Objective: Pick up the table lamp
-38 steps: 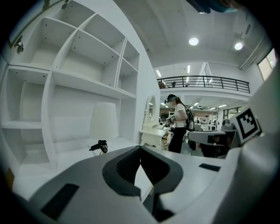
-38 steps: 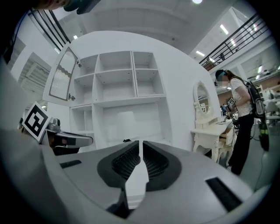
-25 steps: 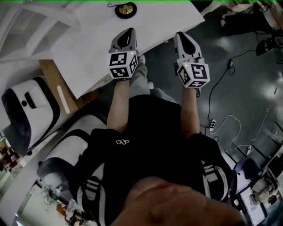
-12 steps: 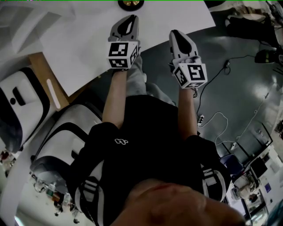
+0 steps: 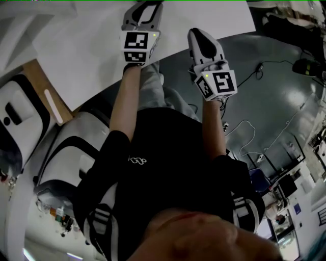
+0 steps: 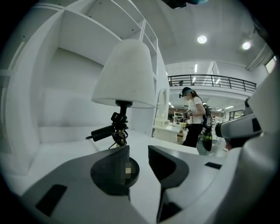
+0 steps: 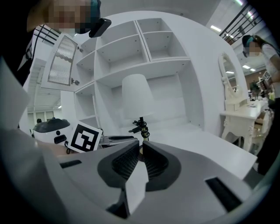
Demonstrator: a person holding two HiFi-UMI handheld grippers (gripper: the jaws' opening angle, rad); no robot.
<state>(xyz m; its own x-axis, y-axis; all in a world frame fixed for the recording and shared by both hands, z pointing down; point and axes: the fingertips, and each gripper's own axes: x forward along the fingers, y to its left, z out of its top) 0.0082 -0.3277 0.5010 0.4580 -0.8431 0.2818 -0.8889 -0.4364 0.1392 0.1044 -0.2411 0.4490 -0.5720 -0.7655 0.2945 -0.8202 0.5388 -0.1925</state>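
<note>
The table lamp, with its white shade and a black cord coiled round its thin stem, stands on the white table close ahead of my left gripper. That gripper's jaws are opening, with only bare table showing in the gap; the left jaw hides the lamp's base. The right gripper view shows the lamp farther off, straight over my right gripper, whose jaws are together with nothing in them. In the head view the left gripper reaches over the table and the right gripper is at its edge. The lamp is outside that view.
White shelving rises behind the lamp. The table ends above a grey floor with cables. White rounded machines stand at the left. A person stands far off, and a white dressing table is at the right.
Both grippers have moved forward toward the lamp, and its base has slid out of the top of the head view. The left gripper now reaches farther over the table.
</note>
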